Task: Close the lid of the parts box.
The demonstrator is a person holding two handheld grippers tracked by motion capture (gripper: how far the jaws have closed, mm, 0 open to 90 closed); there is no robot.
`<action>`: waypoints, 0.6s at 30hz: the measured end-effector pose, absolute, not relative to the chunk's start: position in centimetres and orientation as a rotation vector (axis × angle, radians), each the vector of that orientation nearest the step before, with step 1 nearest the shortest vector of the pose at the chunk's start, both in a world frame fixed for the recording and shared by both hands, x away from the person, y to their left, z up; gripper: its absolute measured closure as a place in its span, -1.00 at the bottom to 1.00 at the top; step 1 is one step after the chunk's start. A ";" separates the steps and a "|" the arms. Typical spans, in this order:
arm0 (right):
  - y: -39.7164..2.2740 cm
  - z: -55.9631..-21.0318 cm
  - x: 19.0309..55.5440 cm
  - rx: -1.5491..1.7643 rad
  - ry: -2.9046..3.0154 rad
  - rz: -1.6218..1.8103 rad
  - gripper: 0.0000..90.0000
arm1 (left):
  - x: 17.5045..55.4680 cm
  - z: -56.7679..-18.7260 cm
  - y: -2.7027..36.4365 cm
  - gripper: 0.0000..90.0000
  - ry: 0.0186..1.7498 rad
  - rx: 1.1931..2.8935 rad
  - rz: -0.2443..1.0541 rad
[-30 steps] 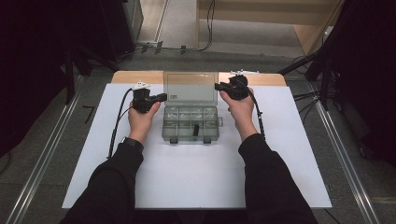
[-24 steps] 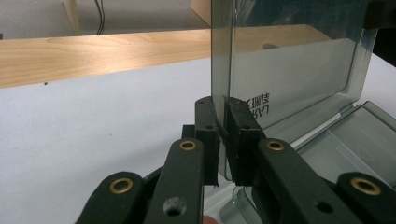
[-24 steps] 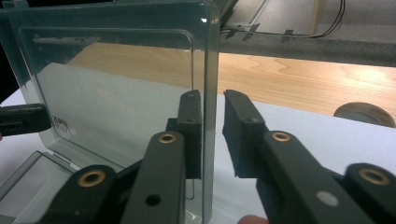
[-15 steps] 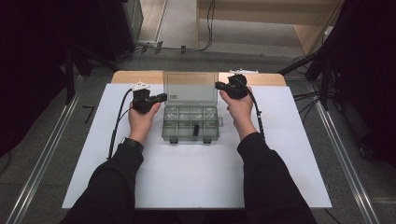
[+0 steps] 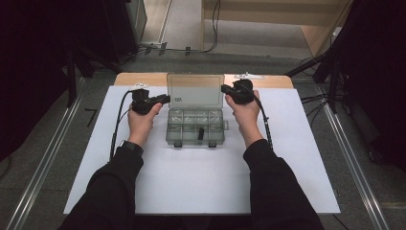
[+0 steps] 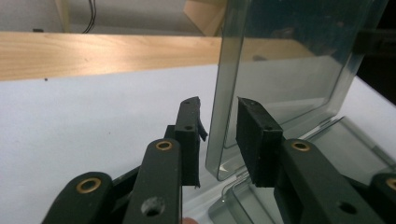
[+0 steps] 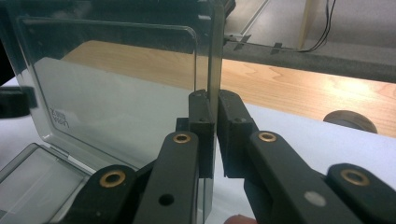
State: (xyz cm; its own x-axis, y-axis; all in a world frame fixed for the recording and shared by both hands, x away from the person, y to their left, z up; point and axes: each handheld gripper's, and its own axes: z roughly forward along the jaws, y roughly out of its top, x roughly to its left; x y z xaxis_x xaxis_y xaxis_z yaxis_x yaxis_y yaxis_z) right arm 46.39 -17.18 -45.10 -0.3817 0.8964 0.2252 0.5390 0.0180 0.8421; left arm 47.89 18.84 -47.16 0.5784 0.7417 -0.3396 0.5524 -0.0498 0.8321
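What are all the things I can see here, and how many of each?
Box: one, clear grey plastic with compartments, middle of the sheet.
Lid: one, clear grey, standing upright at the box's far edge.
Small item: one, dark, inside a compartment; too small to tell what.
Sheet: one, white, covering the table.
Table: one, wooden, showing at the far edge.
Left gripper: one, black, fingers open around the lid's edge, just opened.
Right gripper: one, black, shut on the lid's other edge.
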 end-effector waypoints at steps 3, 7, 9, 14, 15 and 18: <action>-17.2 -45.2 46.0 1.439 1.919 1.318 0.84 | 47.9 -46.4 19.8 0.61 1.066 1.682 0.190; -17.2 -45.3 45.6 1.407 1.912 1.323 0.84 | 47.9 -45.9 20.6 0.86 1.064 1.669 0.178; -17.1 -45.3 45.5 1.394 1.908 1.324 0.84 | 48.1 -45.9 20.6 0.97 1.072 1.679 0.168; -17.2 -45.6 44.9 1.355 1.889 1.339 0.84 | 48.7 -46.3 20.0 1.00 1.099 1.697 0.159; -17.2 -45.6 44.8 1.341 1.887 1.340 0.84 | 48.9 -46.4 19.8 1.00 1.106 1.697 0.153; -17.3 -45.7 44.4 1.307 1.887 1.352 0.84 | 49.4 -46.6 19.5 1.00 1.124 1.694 0.141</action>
